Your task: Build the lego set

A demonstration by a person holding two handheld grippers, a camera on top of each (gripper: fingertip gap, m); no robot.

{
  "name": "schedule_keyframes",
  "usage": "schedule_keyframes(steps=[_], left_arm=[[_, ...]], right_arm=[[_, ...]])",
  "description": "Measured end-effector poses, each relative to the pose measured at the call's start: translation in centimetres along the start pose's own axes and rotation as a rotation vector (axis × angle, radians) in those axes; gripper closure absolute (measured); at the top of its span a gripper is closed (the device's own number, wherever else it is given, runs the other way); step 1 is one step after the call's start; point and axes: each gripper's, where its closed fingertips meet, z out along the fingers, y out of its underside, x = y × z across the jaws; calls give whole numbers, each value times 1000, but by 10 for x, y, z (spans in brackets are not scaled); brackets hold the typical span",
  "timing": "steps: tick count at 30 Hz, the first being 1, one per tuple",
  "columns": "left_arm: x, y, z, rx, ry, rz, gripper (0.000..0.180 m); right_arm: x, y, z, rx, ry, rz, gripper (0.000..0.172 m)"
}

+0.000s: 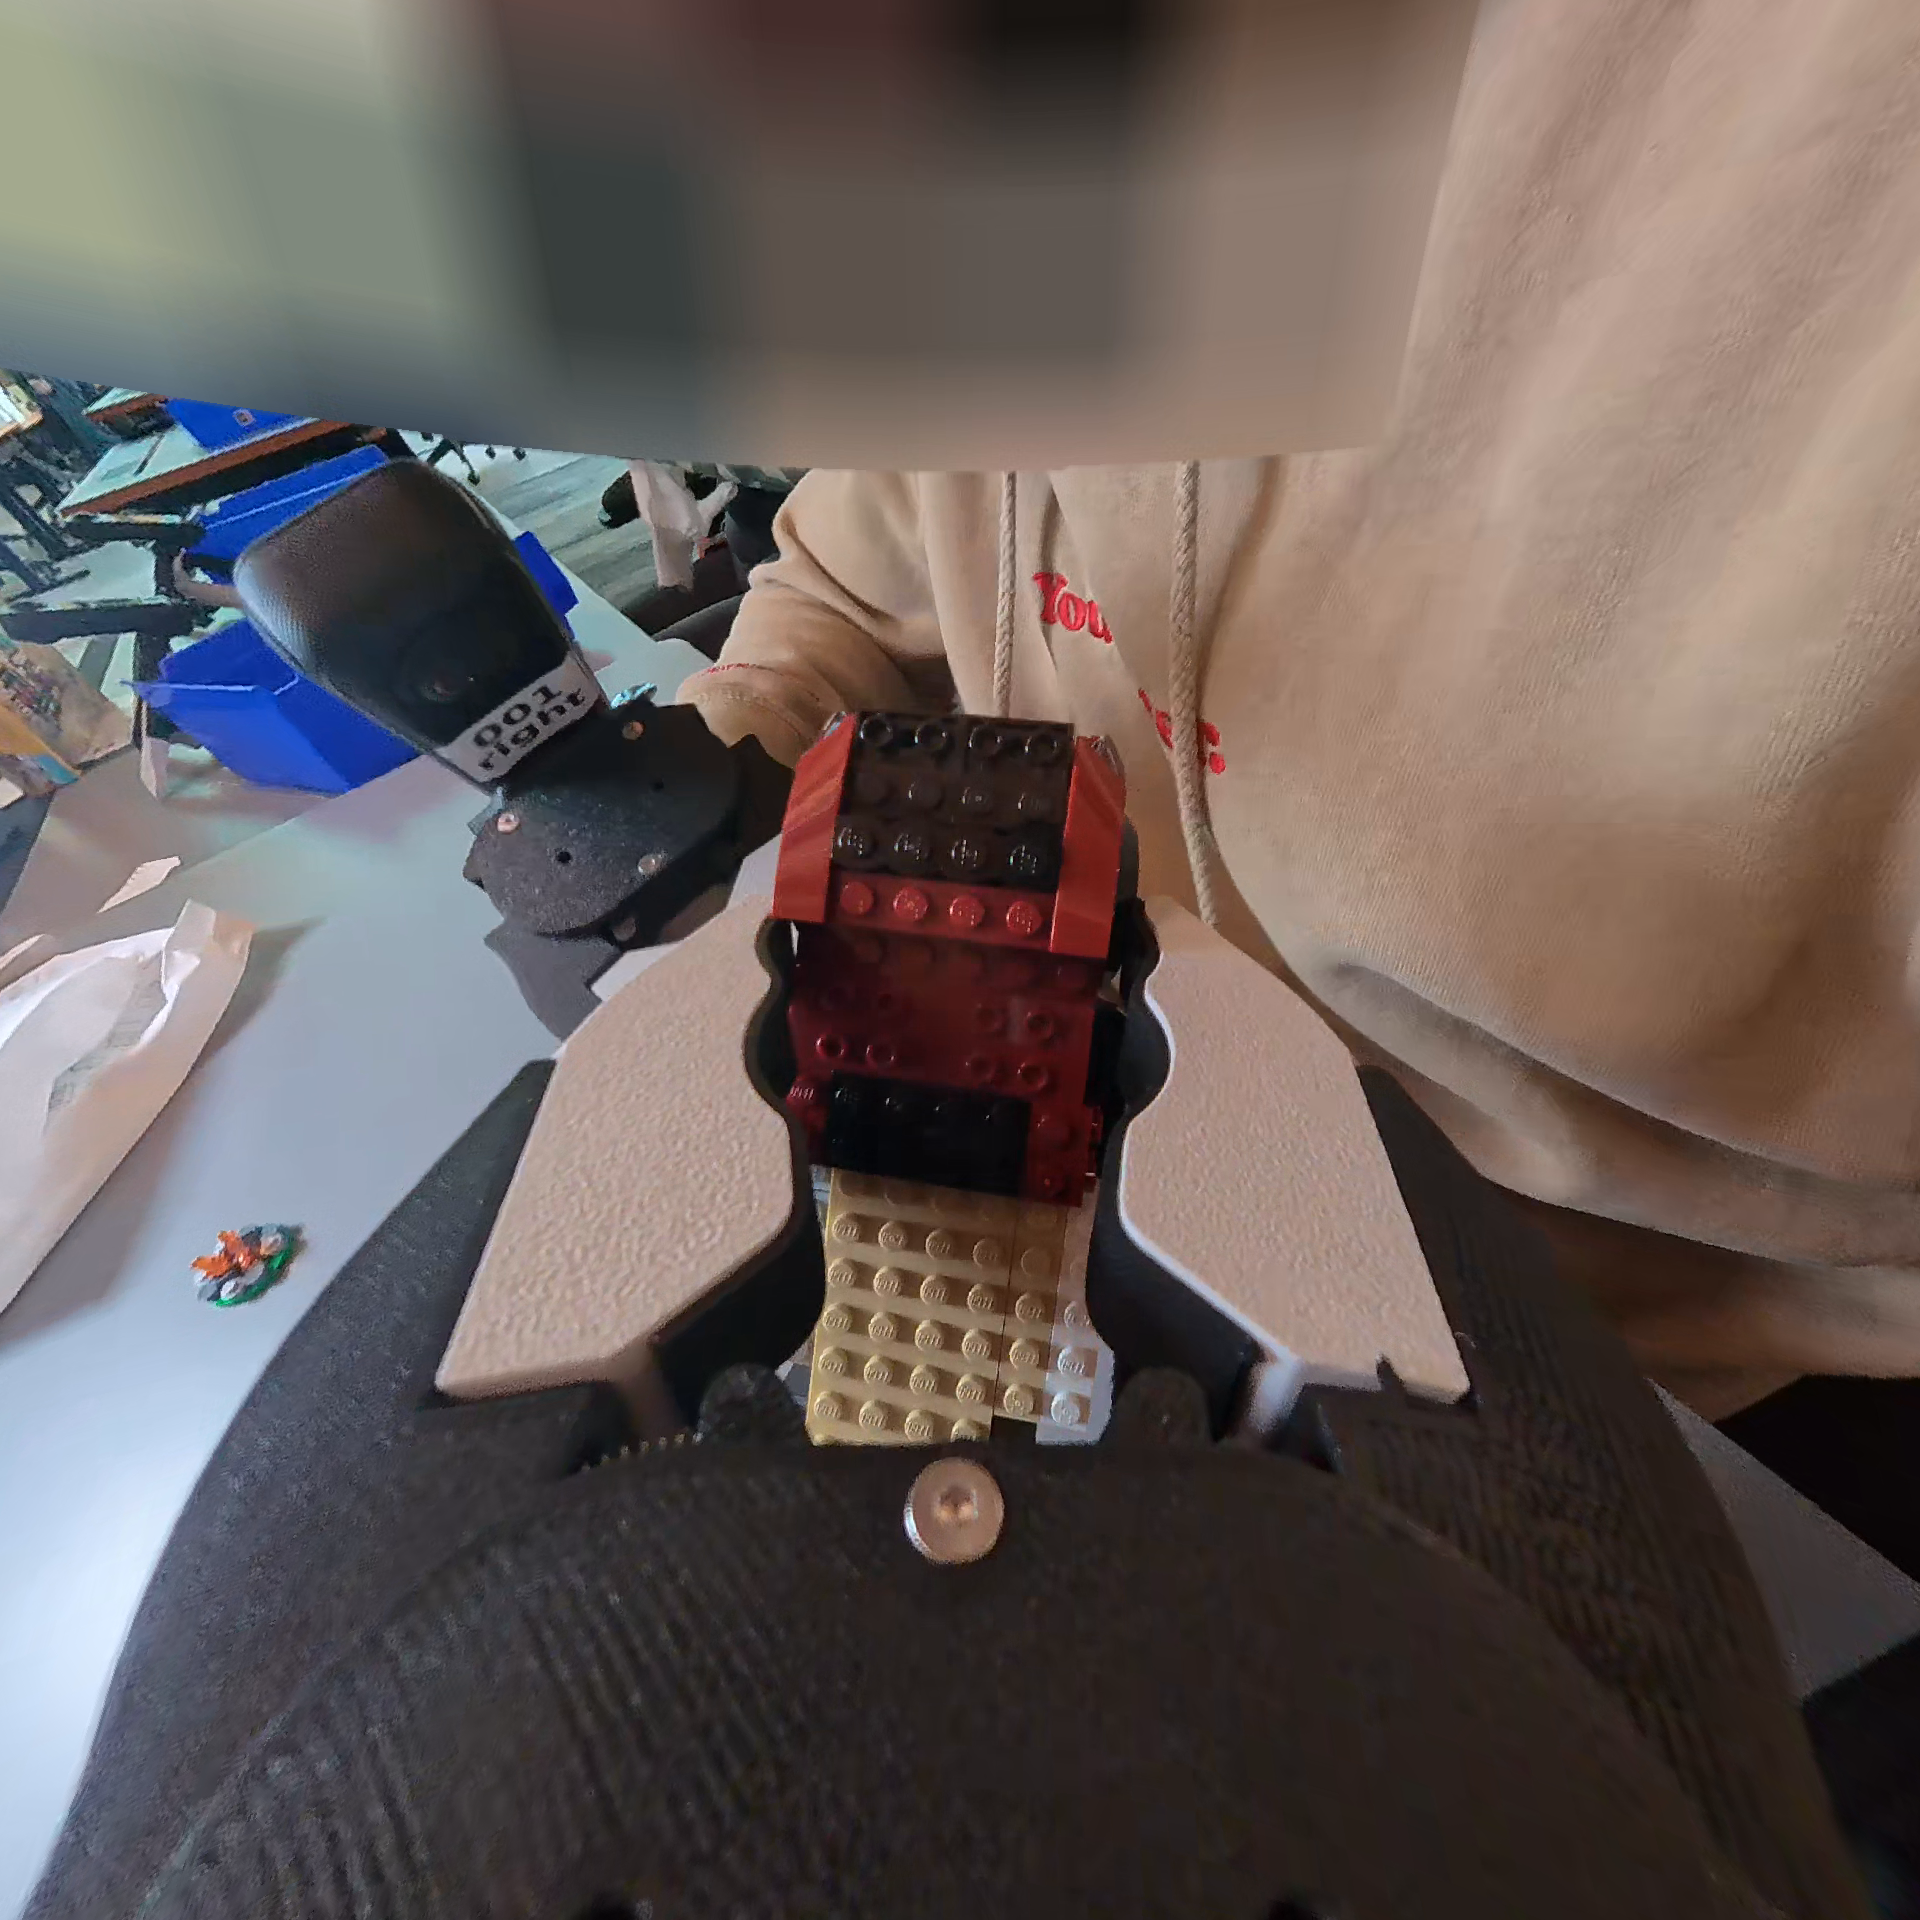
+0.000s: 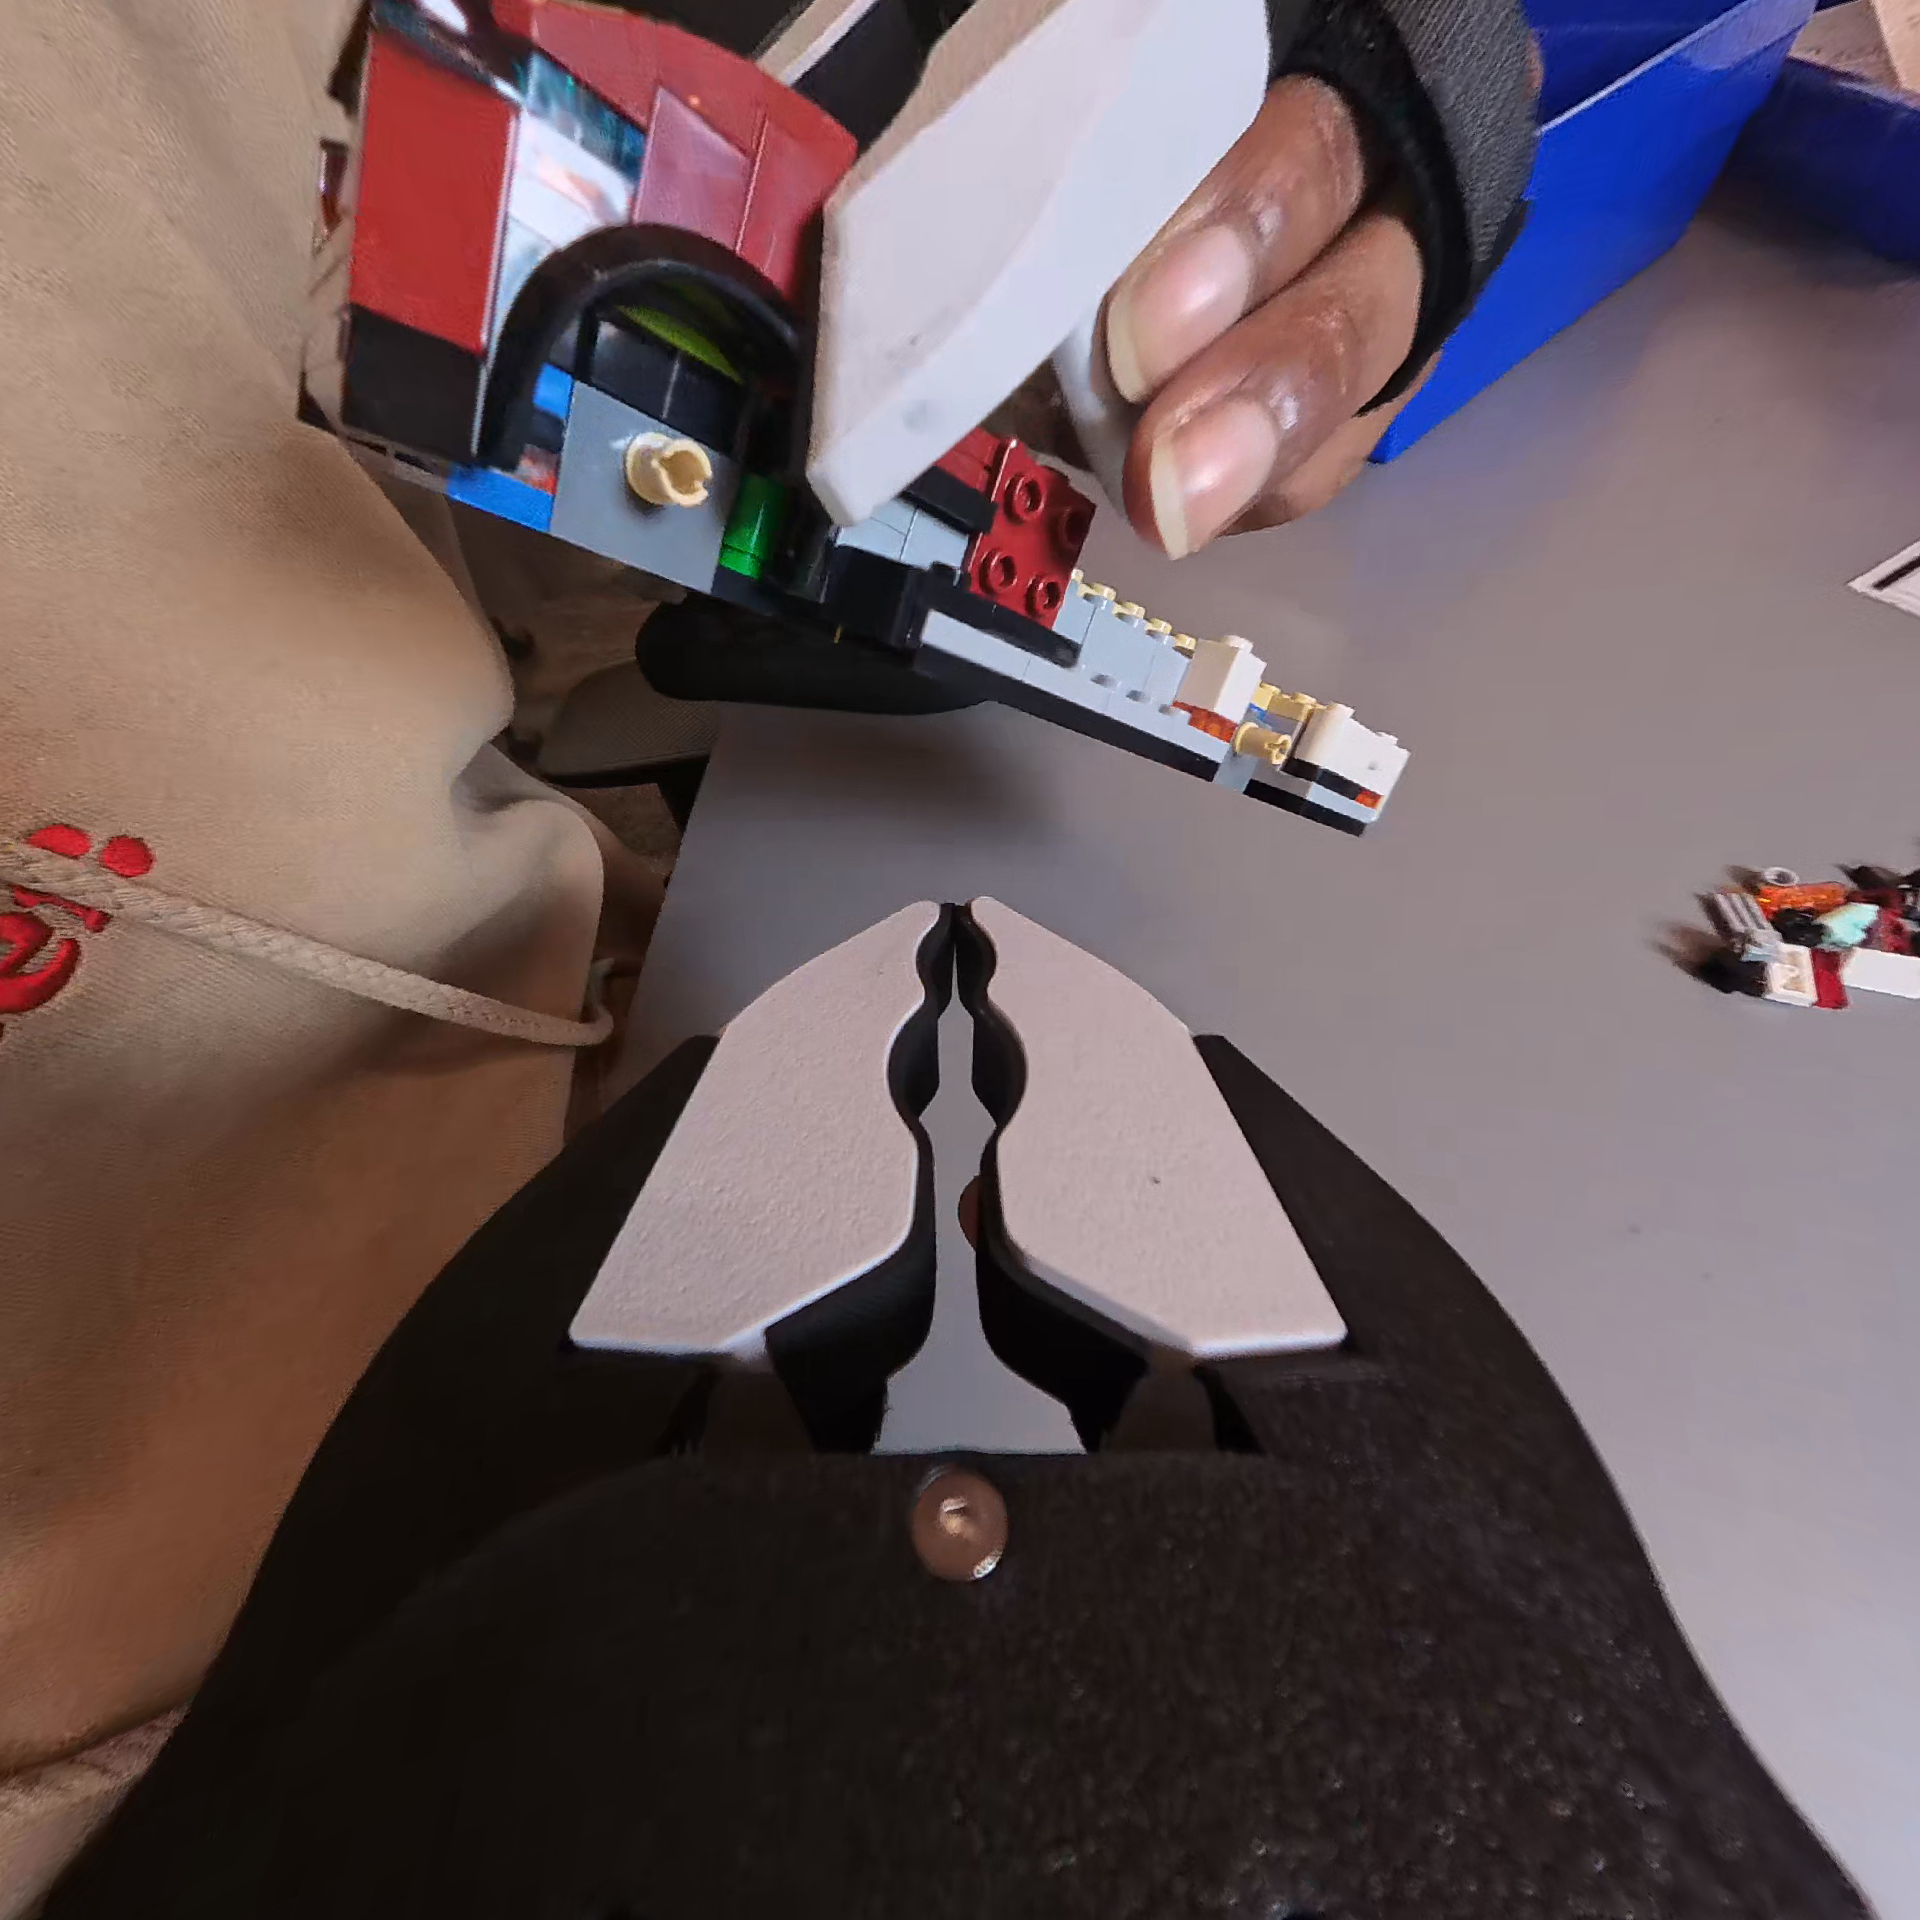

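L tongs (image 1: 951, 997) clamp brick truck (image 1: 940, 935) aloft; R tongs (image 2: 961, 920) closed, bare.

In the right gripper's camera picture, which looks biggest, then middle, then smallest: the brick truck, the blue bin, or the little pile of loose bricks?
1. Brick truck: biggest, though it is also nearest the camera.
2. Blue bin: partly cut off, so its true size is unsure.
3. Pile of loose bricks: smallest.

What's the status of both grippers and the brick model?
Left gripper clamped on red-black brick model, raised off table. Right gripper shut, empty. Loose bricks aside.
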Motion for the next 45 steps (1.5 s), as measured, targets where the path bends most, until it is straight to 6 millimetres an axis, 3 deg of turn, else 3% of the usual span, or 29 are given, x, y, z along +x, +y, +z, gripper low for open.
schedule_keyframes(steps=[3, 7, 9, 13, 17, 22, 23, 28, 32, 34, 38, 41, 45], left_arm=[[-17, 23, -4, -120, -84, -60, 120], [-51, 97, -16, -511, -261, -207, 119], [-60, 130, -22, -662, -294, -267, 119], [-74, 162, -22, -780, -298, -312, 119], [-81, 182, -16, -876, -267, -288, 119], [-87, 182, -11, -883, -286, -272, 116], [-87, 180, -13, -888, -306, -256, 108], [-81, 145, -50, -772, -498, -262, 111], [-79, 123, -88, -528, -773, -316, 127], [-75, 109, -104, -340, -894, -366, 144], [-69, 84, -130, -40, -1055, -380, 175], [-73, 80, -142, 32, -1143, -348, 180], [-72, 87, -134, 13, -1136, -348, 180]], right_arm=[[26, 1, -13, 14, 103, -4, 171], [79, 5, -49, 37, 286, 11, 162], [95, 7, -64, 53, 320, 22, 155], [103, 19, -72, 45, 289, 50, 138], [101, 39, -58, -49, 280, 45, 126], [97, 62, -32, -219, 305, 28, 113], [97, 65, -29, -241, 318, 28, 111], [105, 65, -19, -283, 418, 32, 105], [115, 66, -12, -333, 467, 25, 104], [116, 64, -10, -351, 474, 20, 113], [124, 64, -10, -336, 531, 53, 113], [139, 65, -20, -322, 638, 106, 113], [141, 69, -33, -321, 722, 166, 113]])
